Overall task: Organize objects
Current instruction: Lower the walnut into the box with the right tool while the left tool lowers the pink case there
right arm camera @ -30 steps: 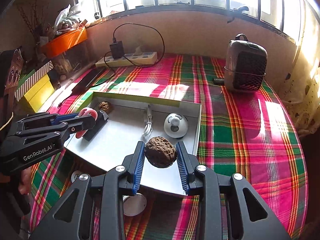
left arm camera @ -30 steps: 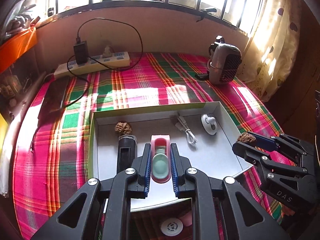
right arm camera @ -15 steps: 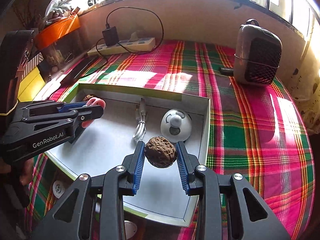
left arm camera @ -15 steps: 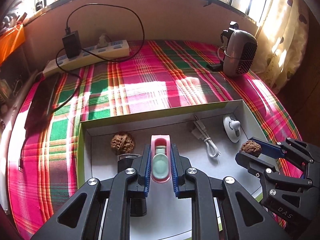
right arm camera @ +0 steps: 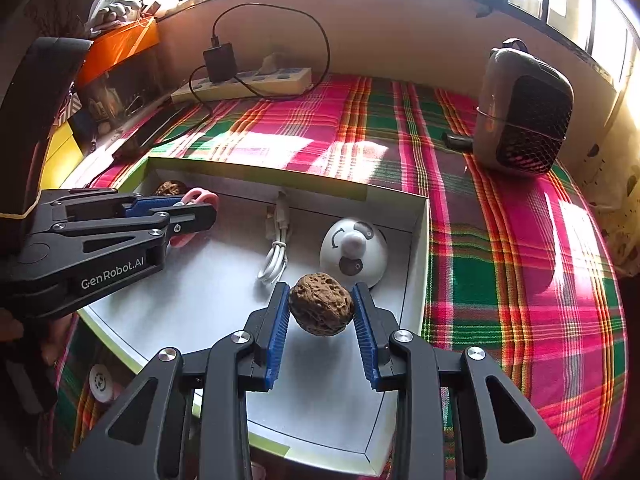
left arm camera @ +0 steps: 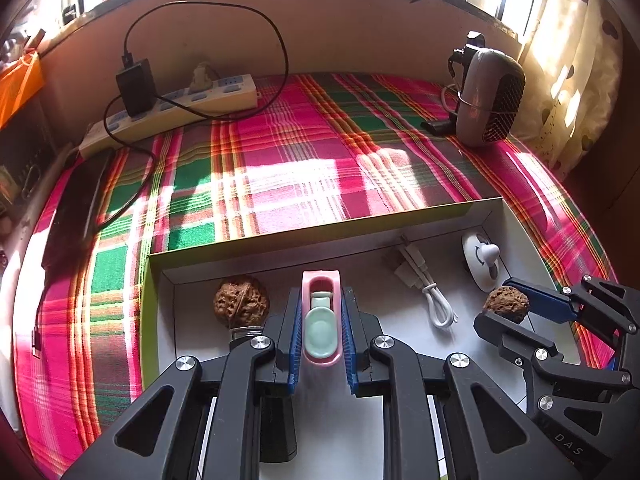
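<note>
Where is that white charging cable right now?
The white cable lies coiled on the floor of the box, near its far wall in the right wrist view. It sits between the left gripper and the white round gadget.

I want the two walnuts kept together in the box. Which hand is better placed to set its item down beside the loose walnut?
Left, though it holds the wrong item. The left tongs, shut on the pink clip, hover right beside the loose walnut. The right tongs grip the second walnut at the far side, near the white dome gadget.
</note>
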`<act>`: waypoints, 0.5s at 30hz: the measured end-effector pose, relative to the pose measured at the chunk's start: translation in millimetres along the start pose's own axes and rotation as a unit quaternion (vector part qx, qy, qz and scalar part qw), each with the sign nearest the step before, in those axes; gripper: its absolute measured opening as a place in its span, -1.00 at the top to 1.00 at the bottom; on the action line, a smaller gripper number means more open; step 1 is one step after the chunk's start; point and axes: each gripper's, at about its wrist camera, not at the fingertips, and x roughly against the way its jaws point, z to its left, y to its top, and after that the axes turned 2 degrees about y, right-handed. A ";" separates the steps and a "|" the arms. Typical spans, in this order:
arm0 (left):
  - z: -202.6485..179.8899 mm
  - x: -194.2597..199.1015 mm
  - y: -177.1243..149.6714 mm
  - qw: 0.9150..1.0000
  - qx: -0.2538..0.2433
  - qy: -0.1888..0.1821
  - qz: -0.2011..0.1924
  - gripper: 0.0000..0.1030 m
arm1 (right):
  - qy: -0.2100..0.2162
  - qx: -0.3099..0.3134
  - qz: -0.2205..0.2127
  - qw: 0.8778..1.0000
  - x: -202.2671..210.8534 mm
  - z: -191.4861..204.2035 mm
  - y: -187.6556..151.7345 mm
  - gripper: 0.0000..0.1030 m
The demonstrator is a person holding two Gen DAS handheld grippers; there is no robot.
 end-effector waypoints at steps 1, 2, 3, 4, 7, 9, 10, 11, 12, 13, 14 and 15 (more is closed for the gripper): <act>0.0 -0.2 0.0 1.000 -0.001 0.000 0.001 0.69 | -0.001 0.002 0.000 1.000 -0.8 0.9 0.2 0.36; 0.1 -1.1 0.6 1.000 -0.002 0.002 0.003 0.69 | -0.002 0.004 0.002 1.000 -1.7 1.6 0.4 0.36; -0.1 -2.1 0.7 1.000 -0.002 0.004 0.005 0.69 | -0.003 0.006 0.002 1.000 -2.9 2.5 0.7 0.36; -0.1 -3.3 0.6 1.000 -0.003 0.005 0.006 0.69 | -0.006 0.009 0.003 1.000 -3.7 3.4 0.6 0.36; 0.9 -4.0 0.5 1.000 -0.002 0.006 0.005 0.69 | -0.012 0.016 0.004 1.000 -6.0 5.6 0.5 0.36; 1.0 -5.1 0.5 1.000 -0.001 0.005 0.005 0.69 | -0.012 0.017 0.004 1.000 -7.3 5.7 0.4 0.36; 1.2 -4.9 0.7 1.000 -0.002 0.006 0.005 0.69 | -0.013 0.018 0.003 1.000 -7.4 5.8 -0.1 0.36; 1.5 -4.9 0.9 1.000 -0.002 0.006 0.005 0.69 | -0.014 0.019 0.003 1.000 -7.6 6.1 -0.2 0.36; 1.3 -5.1 0.9 1.000 -0.001 0.006 0.005 0.69 | -0.014 0.020 0.003 1.000 -7.8 6.2 0.1 0.36; 1.3 -5.4 1.1 1.000 -0.001 0.007 0.005 0.69 | -0.015 0.021 0.003 1.000 -7.8 6.2 -0.3 0.36; 1.4 -5.3 0.9 1.000 -0.001 0.006 0.005 0.69 | -0.015 0.021 0.003 1.000 -8.0 6.4 -0.4 0.36; 1.5 -5.6 1.2 1.000 0.000 0.006 0.005 0.69 | -0.016 0.022 0.003 1.000 -8.3 6.8 -0.4 0.36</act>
